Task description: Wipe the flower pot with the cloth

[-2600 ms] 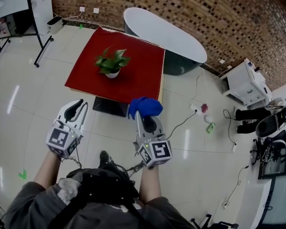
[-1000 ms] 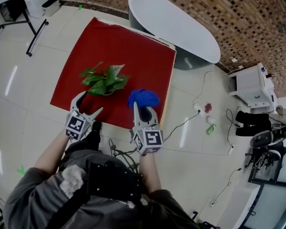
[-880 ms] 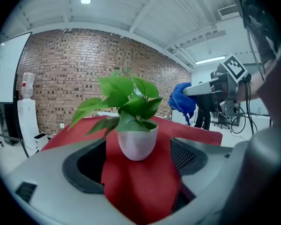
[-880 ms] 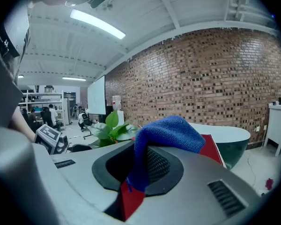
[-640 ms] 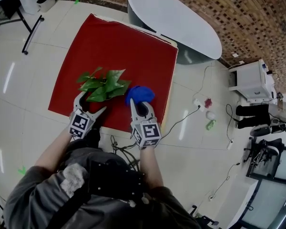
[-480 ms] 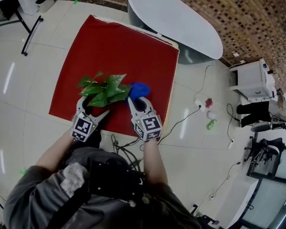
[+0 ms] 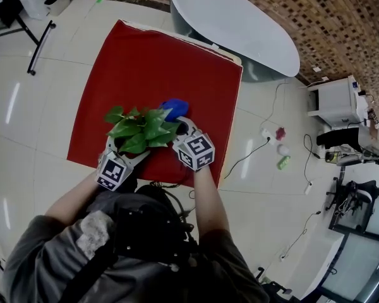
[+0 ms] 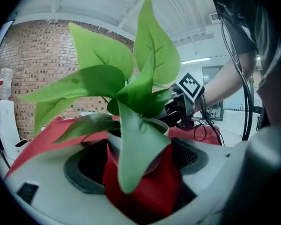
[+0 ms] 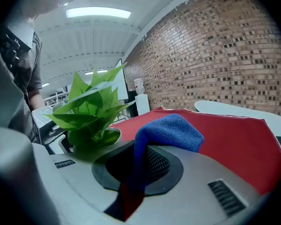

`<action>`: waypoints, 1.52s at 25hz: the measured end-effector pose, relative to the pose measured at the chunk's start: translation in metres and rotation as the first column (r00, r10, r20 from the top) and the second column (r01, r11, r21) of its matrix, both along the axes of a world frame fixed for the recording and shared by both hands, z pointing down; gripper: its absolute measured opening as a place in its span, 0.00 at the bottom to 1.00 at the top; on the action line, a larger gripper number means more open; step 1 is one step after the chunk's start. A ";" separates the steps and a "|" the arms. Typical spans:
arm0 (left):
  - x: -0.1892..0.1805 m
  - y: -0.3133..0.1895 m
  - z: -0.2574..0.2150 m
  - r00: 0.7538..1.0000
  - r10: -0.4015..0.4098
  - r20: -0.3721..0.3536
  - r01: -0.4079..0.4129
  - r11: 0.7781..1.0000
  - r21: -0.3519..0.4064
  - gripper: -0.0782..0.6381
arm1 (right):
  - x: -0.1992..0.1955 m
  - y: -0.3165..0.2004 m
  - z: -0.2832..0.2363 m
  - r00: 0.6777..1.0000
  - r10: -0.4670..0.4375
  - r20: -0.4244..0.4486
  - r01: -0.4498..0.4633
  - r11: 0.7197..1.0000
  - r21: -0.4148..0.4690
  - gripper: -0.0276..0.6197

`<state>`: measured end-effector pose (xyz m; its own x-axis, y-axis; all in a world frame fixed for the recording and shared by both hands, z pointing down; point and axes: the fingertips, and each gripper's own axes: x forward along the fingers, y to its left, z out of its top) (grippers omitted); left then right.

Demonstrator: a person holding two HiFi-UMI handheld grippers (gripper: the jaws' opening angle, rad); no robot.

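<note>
Now: pot [image 8: 156,158] within left hand-held gripper [image 8: 138,150]

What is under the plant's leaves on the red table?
From above the leaves cover the pot completely. The left gripper view shows the white pot beneath them, on the red tablecloth between the left gripper's jaws, just opened wider. A drooping leaf hides its front.

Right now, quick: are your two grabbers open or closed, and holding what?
Left gripper: open, jaws just widened; the flower pot sits between them, not gripped.
Right gripper: shut on the blue cloth.
</note>
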<state>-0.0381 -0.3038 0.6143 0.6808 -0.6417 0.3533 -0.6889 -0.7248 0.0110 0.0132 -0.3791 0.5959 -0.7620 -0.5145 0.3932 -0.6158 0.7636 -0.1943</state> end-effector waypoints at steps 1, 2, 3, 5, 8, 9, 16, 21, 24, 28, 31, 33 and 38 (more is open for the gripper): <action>0.000 -0.001 0.001 1.000 0.007 0.003 -0.007 1.000 -0.001 0.73 | -0.003 0.001 0.004 1.000 -0.010 0.006 0.010 1.000 -0.015 0.14; -0.001 -0.003 0.002 1.000 0.011 0.007 -0.011 1.000 0.000 0.73 | -0.006 0.003 0.006 1.000 -0.022 0.019 0.023 0.999 -0.033 0.14; -0.002 -0.004 0.003 1.000 0.013 0.010 -0.013 1.000 0.002 0.72 | -0.009 0.006 0.008 0.999 -0.034 0.035 0.036 0.998 -0.051 0.14; -0.002 -0.008 0.004 1.000 0.022 0.014 -0.022 1.000 0.006 0.72 | -0.011 0.009 0.009 0.997 -0.043 0.070 0.049 0.995 -0.083 0.14; -0.001 -0.009 0.004 0.999 0.038 0.013 -0.038 0.999 0.003 0.72 | -0.007 0.016 0.008 0.993 -0.055 0.107 0.068 0.990 -0.121 0.14; 0.001 -0.009 0.004 0.999 0.044 0.012 -0.044 0.999 0.001 0.72 | -0.004 0.020 0.007 0.992 -0.064 0.113 0.079 0.989 -0.127 0.14; 0.004 -0.004 0.004 0.998 0.061 0.001 -0.061 0.998 -0.018 0.72 | 0.004 0.052 0.007 0.989 -0.108 0.099 0.120 0.984 -0.131 0.14; 0.006 0.004 0.007 0.999 0.047 -0.002 -0.047 0.998 -0.033 0.72 | 0.007 0.072 0.015 0.990 -0.106 0.091 0.119 0.982 -0.147 0.14; 0.011 0.001 0.004 1.000 0.016 -0.007 -0.017 0.999 -0.038 0.72 | 0.009 0.090 0.018 0.986 -0.157 0.051 0.163 0.975 -0.153 0.14; 0.017 0.003 0.004 1.000 -0.006 -0.001 0.006 0.999 -0.040 0.72 | 0.004 0.117 0.020 0.971 -0.238 0.032 0.240 0.958 -0.159 0.14; 0.023 0.007 0.005 1.000 -0.012 0.012 0.012 0.999 -0.033 0.72 | 0.008 0.133 0.022 0.965 -0.262 0.028 0.263 0.952 -0.157 0.14; 0.023 0.009 0.006 0.999 -0.022 0.024 0.022 0.999 -0.026 0.72 | 0.014 0.133 0.021 0.970 -0.240 0.030 0.241 0.959 -0.146 0.14; 0.015 0.017 0.006 0.995 -0.079 0.055 0.081 0.996 -0.037 0.73 | 0.051 0.102 0.016 0.993 -0.119 -0.018 0.117 0.987 -0.107 0.14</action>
<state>-0.0229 -0.2867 0.6206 0.6073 -0.6784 0.4135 -0.7452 -0.6669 0.0003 0.0644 -0.2766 0.6120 -0.8045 -0.3760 0.4598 -0.5280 0.8072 -0.2638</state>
